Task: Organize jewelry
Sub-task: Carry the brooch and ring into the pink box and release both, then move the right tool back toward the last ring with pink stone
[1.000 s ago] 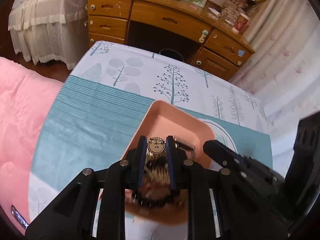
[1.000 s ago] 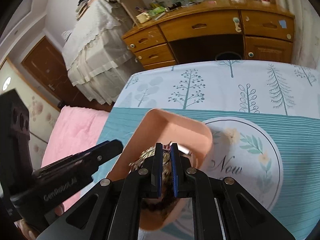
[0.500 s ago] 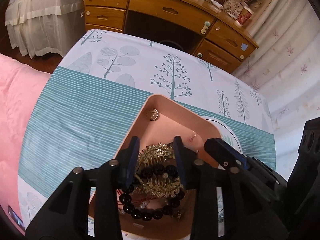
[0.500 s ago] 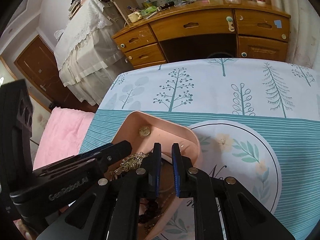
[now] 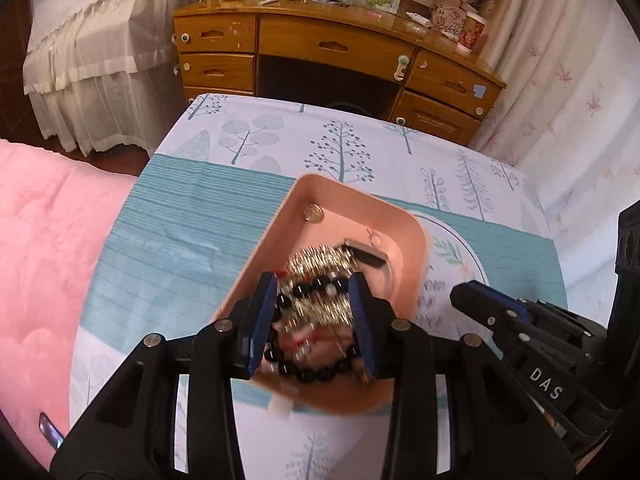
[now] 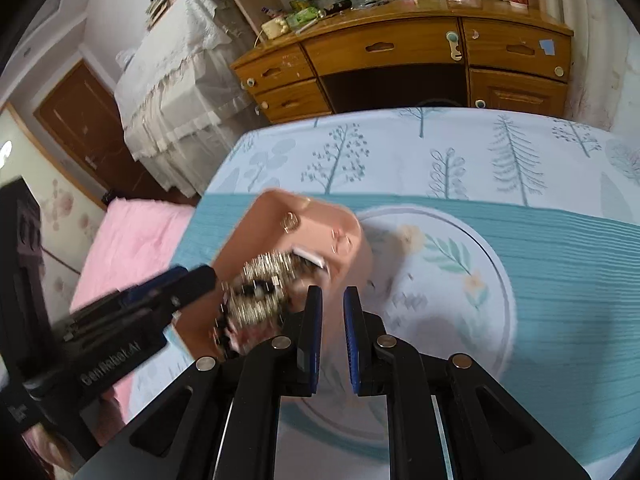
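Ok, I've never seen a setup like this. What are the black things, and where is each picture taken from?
There is no robot. A person holds a two-fingered tool in each hand, and a fisheye camera on each looks along its fingers. The left camera shows the left tool, fingers open, above a pink tray on a tree-print tablecloth. The tray holds a gold comb, a black bead bracelet and a small gold disc. The right camera shows the right tool by the tray's edge, fingers nearly closed and holding nothing.
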Demonstrator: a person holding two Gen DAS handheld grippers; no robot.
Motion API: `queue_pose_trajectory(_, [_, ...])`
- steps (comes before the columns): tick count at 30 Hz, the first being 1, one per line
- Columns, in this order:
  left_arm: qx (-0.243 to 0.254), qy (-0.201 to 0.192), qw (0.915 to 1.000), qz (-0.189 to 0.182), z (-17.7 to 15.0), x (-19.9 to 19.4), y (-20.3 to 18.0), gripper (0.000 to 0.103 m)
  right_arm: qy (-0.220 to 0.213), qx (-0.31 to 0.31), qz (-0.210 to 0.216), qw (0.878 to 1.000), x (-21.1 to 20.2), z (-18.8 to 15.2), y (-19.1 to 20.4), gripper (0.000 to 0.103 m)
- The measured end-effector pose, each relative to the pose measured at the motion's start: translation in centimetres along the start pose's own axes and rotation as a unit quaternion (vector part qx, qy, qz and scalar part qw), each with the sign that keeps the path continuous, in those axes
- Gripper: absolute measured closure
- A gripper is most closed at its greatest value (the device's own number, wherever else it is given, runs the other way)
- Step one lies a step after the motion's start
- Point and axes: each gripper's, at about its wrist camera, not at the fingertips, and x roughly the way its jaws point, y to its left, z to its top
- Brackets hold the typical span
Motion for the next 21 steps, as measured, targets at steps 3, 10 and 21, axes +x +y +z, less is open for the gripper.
queue_pose_trajectory(3, [0.012,-0.017,0.9998,-0.004,-1.5,-2.1,-1.1,0.069,0.011,-0.02,-0.008,1.0,-1.7,-1.8,-0.3,0.092])
queue_pose_trajectory(10, [0.054,-0.037,0.9978,-0.013,-4.7,-5.9,-4.3,0.068,0.019,-0.043,-0.013,0.999,-5.9,-5.1,-1.0,0.085])
queue_pose_trajectory(21, [0.067,-0.017,0.9976,-0.011,-8.8,-6.6,-4.8,0.056,0.053,-0.066,-0.04,0.996,-7.6,-8.1,-2.3,0.07])
